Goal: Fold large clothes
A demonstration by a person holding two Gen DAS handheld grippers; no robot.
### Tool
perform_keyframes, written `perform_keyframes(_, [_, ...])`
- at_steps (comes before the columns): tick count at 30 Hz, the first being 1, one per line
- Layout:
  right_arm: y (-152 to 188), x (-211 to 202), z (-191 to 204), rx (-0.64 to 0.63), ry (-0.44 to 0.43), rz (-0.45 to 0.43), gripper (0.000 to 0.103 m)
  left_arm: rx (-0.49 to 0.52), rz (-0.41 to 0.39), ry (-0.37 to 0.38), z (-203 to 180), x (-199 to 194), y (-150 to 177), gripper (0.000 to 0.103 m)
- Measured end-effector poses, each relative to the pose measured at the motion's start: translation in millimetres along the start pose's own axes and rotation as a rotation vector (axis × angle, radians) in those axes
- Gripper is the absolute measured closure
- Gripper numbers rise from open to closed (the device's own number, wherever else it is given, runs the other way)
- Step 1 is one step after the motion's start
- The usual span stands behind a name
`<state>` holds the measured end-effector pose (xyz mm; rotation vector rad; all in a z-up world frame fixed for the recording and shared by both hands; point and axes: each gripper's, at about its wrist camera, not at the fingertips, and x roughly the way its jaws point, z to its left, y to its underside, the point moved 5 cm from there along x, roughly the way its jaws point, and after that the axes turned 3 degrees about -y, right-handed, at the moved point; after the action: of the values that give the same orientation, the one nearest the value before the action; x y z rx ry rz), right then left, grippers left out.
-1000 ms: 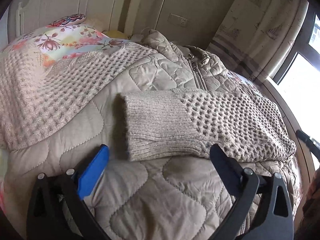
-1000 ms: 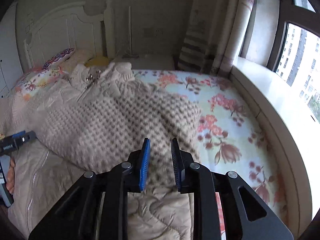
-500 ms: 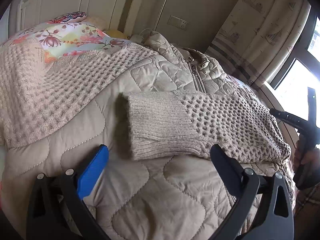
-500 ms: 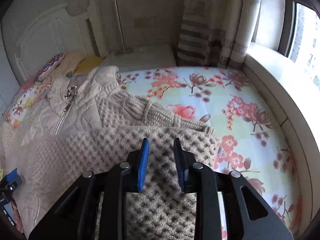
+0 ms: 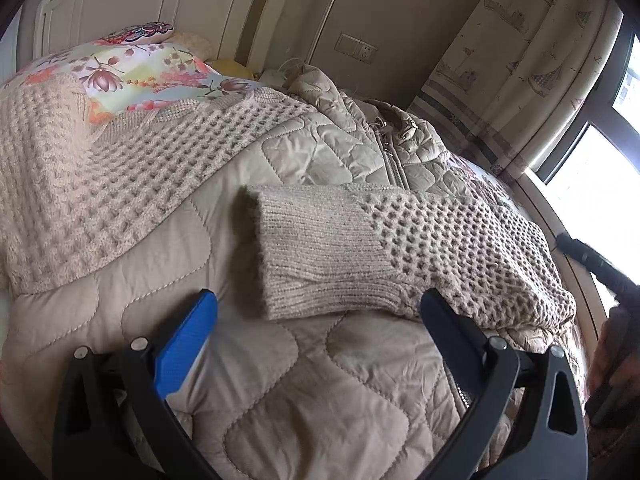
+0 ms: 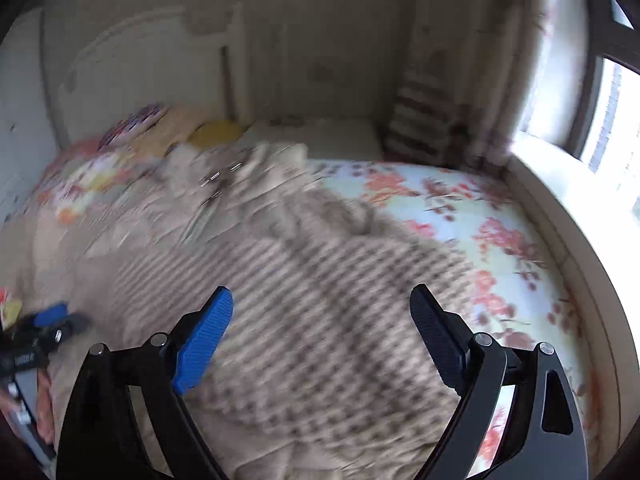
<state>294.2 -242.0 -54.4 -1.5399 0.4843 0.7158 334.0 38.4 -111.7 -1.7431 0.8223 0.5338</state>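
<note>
My right gripper [image 6: 320, 312] had just opened wide, nothing gripped; left gripper [image 5: 316, 312] gaped empty. Knit sweater's sleeve [image 5: 360, 252] lay folded across quilted jacket [image 5: 280, 392].

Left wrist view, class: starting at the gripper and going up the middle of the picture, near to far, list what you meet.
Left gripper → quilted coat → knit sleeve cuff → coat zipper → wall socket.
</note>
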Motion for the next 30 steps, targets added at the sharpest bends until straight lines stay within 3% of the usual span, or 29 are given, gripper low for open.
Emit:
perform_keyframes(4, [41.0,46.9,47.5,-0.163,0.028,0.142,0.016,-0.117,-0.093,0.056,27.0,-40.4,-8.0,0.003])
perform_keyframes(6, [41.7,44.5,43.4,-0.123,0.008,0.117,0.013,-0.167,-0.181,0.053,56.9,-76.2,-15.0,0.003])
perform_keyframes(9, [39.5,41.0,32.5,-0.059,-0.028,0.103,0.013,-0.282,-0.286,-0.064,132.8,-127.4,-22.4,0.003])
perform_keyframes(12, [41.2,36.1,32.4,-0.056,-0.027,0.075,0.013,-0.515,-0.353,-0.178,234.1,-173.7,-13.8,0.004])
perform_keyframes(14, [41.1,37.6,35.0,-0.06,-0.022,0.077,0.012,-0.687,-0.37,-0.23,297.2,-195.3,-0.9,0.01])
perform_keyframes(16, [40.8,38.5,35.1,-0.058,-0.023,0.081,0.012,-0.788,-0.378,-0.248,346.4,-207.2,4.2,0.018])
perform_keyframes(18, [40.5,39.1,34.0,-0.052,-0.03,0.082,0.012,-0.815,-0.382,-0.248,373.6,-210.4,-0.7,0.025])
perform_keyframes(21, [40.5,37.9,33.1,-0.042,-0.042,0.073,0.012,-0.794,-0.376,-0.253,393.6,-207.3,-18.3,0.025])
perform_keyframes(26, [40.1,35.6,30.8,-0.027,-0.056,0.065,0.012,-0.737,-0.347,-0.362,402.1,-183.3,-47.3,0.024])
perform_keyframes(27, [39.9,34.9,30.4,-0.024,-0.06,0.061,0.012,-0.723,-0.338,-0.391,399.9,-179.0,-52.2,0.031])
perform_keyframes(28, [39.7,34.0,29.2,-0.017,-0.065,0.057,0.012,-0.722,-0.324,-0.424,399.1,-176.6,-54.6,0.068])
perform_keyframes(29, [39.5,32.8,27.6,-0.009,-0.071,0.052,0.012,-0.744,-0.297,-0.458,397.8,-172.3,-55.5,0.086])
perform_keyframes(30, [39.3,31.8,25.8,0.003,-0.077,0.046,0.012,-0.785,-0.314,-0.453,395.0,-173.1,-55.6,0.087])
